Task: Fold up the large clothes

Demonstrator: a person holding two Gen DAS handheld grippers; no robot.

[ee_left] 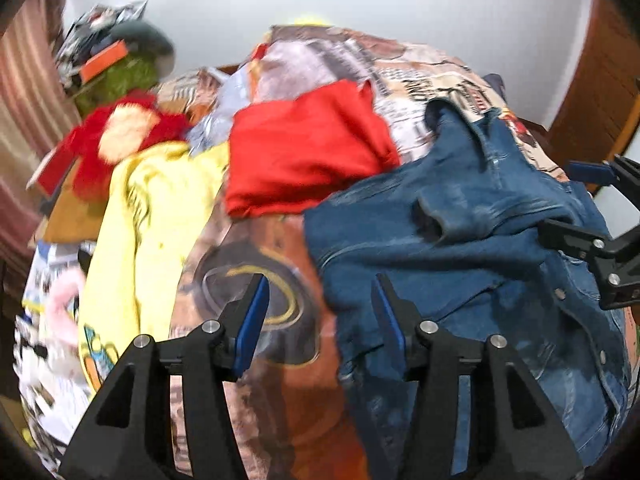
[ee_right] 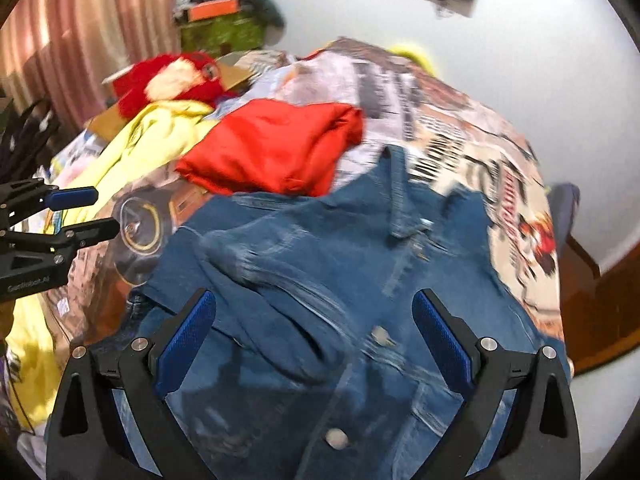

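Left wrist view: the left gripper [ee_left: 320, 312] hangs above the bed [ee_left: 420, 68] with its blue-padded fingers [ee_left: 250, 328] spread partway and nothing between them; below the gap lie the printed bedspread [ee_left: 256, 312] and the near left edge of the denim jacket [ee_left: 460, 240]. The jacket lies rumpled on the near right part of the bed, one sleeve [ee_left: 460, 216] thrown across its body, collar toward the far edge. The right gripper [ee_left: 568, 196] enters from the right, over the jacket's right side.

In the right wrist view the right gripper [ee_right: 316, 328] has its fingers [ee_right: 186, 340] spread wide above the jacket [ee_right: 360, 264], the pads clear of the cloth; metal buttons [ee_right: 336, 438] run down the front between them. The left gripper [ee_right: 94, 214] shows at the left edge, fingers parted, holding nothing.

A folded red garment [ee_right: 276, 144] lies just beyond the jacket near the middle of the bed, touching its far hem. A yellow garment [ee_left: 160, 216] sprawls along the left edge, with a red plush toy [ee_left: 128, 136] past it at the far left corner. Both views are blurred.
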